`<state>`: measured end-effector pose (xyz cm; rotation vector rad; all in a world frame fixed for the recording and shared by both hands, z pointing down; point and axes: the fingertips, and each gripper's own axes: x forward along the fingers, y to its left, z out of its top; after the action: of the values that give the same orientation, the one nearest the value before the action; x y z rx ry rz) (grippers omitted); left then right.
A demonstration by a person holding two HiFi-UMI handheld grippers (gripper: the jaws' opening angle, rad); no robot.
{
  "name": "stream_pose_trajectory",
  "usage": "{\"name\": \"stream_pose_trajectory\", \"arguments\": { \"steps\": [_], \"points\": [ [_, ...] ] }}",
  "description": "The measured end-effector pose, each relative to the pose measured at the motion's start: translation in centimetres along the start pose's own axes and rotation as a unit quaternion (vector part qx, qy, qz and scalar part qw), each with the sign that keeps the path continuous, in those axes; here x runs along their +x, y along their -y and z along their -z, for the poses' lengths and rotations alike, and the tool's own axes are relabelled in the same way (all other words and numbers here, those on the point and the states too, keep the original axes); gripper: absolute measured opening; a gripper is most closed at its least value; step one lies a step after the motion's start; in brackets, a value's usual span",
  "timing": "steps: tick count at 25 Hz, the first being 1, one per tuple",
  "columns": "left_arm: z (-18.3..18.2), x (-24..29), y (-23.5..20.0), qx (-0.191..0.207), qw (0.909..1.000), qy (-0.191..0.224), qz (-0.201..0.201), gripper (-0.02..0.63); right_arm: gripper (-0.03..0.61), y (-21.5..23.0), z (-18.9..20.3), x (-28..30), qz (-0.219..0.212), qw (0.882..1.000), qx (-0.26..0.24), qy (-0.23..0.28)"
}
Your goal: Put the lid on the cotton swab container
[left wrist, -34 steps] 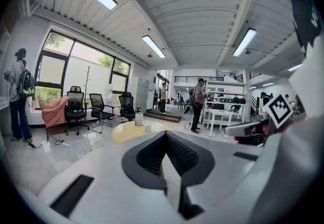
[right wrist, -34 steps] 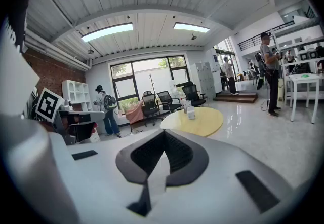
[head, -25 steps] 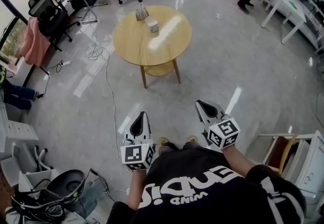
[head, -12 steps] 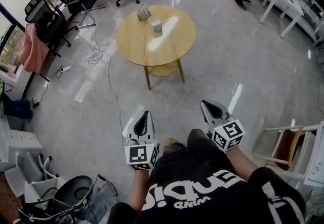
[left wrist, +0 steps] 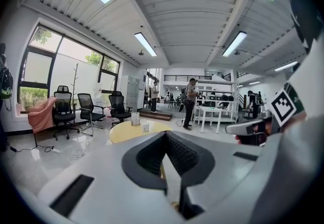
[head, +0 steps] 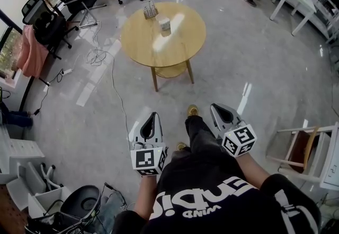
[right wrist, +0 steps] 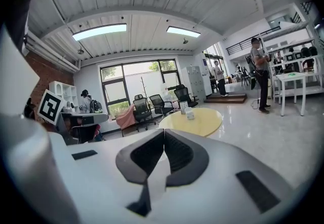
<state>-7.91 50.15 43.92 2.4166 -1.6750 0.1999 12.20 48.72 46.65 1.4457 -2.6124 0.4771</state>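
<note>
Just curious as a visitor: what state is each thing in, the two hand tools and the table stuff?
left gripper: shut, empty, touching nothing.
right gripper: shut, empty.
round table: upright, two small items on top.
clear container: standing, untouched; lid too small to tell.
white box: beside it, untouched.

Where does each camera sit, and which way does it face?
Head view: on the person's head, facing steeply down at floor and round table; shows torso, left gripper, right gripper.
Left gripper view: on that gripper, facing along its shut jaws; right gripper at its edge.
Right gripper view: likewise; left gripper's cube at its edge.
All share the table.
</note>
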Motion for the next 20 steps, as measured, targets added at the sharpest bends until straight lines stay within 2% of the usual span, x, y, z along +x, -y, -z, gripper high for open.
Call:
{"name": "stream_pose_trajectory", "arguments": {
  "steps": [13, 20],
  "points": [
    [-1.0, 5.2, -3.7, -0.006, 1.0, -0.002, -0.001, 0.009, 0.003, 2.3, -1.3, 6.3, 0.001, 1.0, -0.003, 0.006],
    [-3.3, 10.3, -6.9, -0.006, 1.0, 0.002, -0.002, 0.009, 0.003, 4.6, -4.3, 12.3, -0.005, 1.0, -0.006, 0.01]
  ]
}}
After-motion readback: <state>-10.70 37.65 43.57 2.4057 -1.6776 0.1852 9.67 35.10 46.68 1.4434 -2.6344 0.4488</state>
